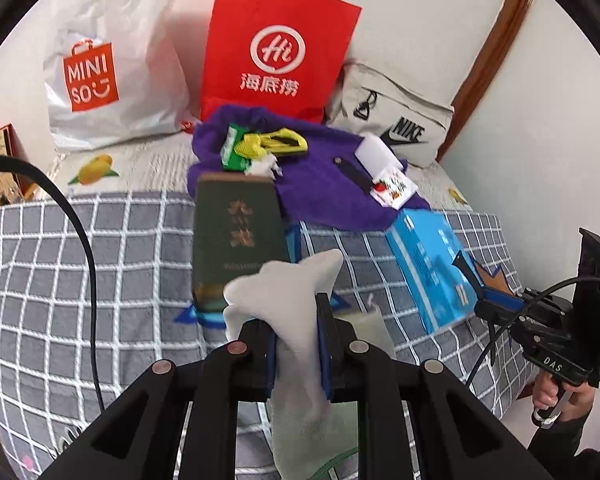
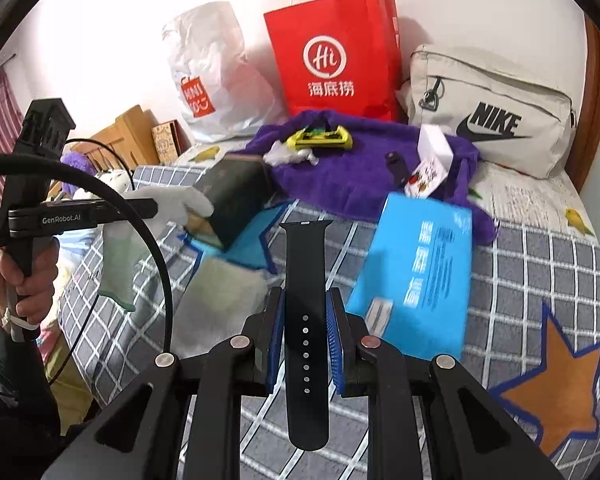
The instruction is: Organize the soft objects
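Currently mid-carry: left tongs point(image 1: 296, 344) clamped on white glove point(image 1: 284, 280), right tongs point(image 2: 305, 344) on black watch strap point(image 2: 305, 320); next prob. needs a drop spot, e.g. red bag point(image 2: 336, 56).

The left claw point(image 1: 300, 320) has a glove point(image 1: 284, 280) pinched between its fingers. Just past it stands a book point(image 1: 236, 236), and behind the book lies a towel point(image 1: 320, 184). The right claw point(image 2: 306, 320) squeezes a watch strap point(image 2: 305, 320). A flat box point(image 2: 416, 272) lies to its right. Three bags point(image 2: 332, 64) stand far behind.
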{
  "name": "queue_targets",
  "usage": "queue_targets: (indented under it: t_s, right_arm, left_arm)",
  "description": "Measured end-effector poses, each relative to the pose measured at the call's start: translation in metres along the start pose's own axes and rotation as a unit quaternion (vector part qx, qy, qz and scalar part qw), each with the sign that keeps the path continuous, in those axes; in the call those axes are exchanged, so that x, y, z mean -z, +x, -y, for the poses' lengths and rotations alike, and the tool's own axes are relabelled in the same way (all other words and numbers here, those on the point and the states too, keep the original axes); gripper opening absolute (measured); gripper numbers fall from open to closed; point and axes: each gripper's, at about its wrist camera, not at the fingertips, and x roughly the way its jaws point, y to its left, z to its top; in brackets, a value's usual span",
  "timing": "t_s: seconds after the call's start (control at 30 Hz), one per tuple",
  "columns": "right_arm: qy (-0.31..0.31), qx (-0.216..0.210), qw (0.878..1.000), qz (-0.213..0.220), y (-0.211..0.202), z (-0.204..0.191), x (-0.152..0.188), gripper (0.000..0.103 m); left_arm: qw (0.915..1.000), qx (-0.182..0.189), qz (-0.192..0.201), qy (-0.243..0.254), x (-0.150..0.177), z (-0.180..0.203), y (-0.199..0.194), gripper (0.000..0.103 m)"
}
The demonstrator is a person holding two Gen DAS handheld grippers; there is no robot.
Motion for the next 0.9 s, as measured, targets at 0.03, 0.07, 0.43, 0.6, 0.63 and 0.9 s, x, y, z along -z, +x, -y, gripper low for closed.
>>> queue_targets:
  t_s: [0.03,0.07,0.43,0.6,0.63,0.9]
  right_arm:
    - [-0.001,0.0,1.0,0.001,0.0,0.002,-0.004,0.02]
    - [-0.002,0.0,1.0,0.002,0.0,0.005,-0.008,0.02]
    - [-0.004,0.025,0.999,0.031,0.006,0.038,-0.068,0.02]
    - [-0.001,0.026,0.999,0.036,0.012,0.046,-0.081,0.02]
    - [0.0,0.027,0.999,0.036,0.012,0.047,-0.082,0.02]
    - [-0.001,0.024,0.999,0.033,0.019,0.048,-0.085,0.02]
  left_arm:
    - [1.0,0.0,0.003,-0.001,-0.004,-0.002,-0.001,0.016]
    - [1.0,-0.002,0.006,0.0,-0.009,-0.003,-0.002,0.016]
    - [0.9994,-0.015,0.031,0.005,-0.06,-0.015,-0.005,0.016]
    - [0.9993,-0.013,0.034,0.009,-0.073,-0.014,0.002,0.016]
    - [0.9993,-0.012,0.034,0.009,-0.074,-0.014,0.003,0.016]
    - [0.9995,-0.002,0.027,0.015,-0.078,-0.008,0.011,0.016]
